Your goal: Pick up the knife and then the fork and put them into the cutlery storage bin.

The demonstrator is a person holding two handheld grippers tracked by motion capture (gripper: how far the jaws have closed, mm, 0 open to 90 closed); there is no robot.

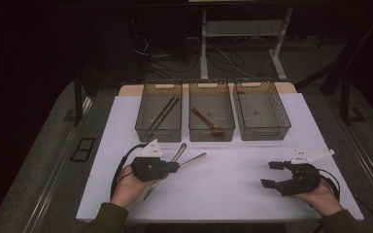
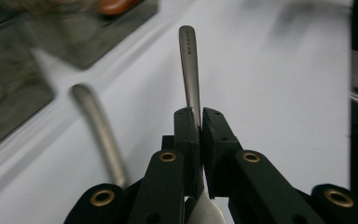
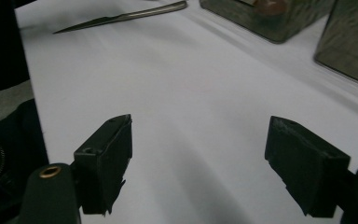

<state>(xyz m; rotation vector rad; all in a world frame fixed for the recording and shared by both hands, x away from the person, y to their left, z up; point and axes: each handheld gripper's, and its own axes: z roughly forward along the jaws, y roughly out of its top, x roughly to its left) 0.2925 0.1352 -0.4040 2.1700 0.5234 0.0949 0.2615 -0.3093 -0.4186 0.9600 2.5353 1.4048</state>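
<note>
left jaws clamped on a steel utensil, bins straight ahead

the left gripper holds a slim brushed-steel utensil pinched between its jaws, just above the white tabletop. the handle's long axis runs forward out of the jaws, toward the row of three clear smoky plastic bins at the far edge. a second steel utensil handle sits just beside the held one, on its left in the left gripper view; whether it touches the jaws cannot be told.

the right gripper rests well apart on the right, jaws wide with nothing between them. the left hand is therefore nearer.

bin contents: dark chopsticks left, brown wooden spoon middle. judgement: no obstacle between utensil and bins.
</note>
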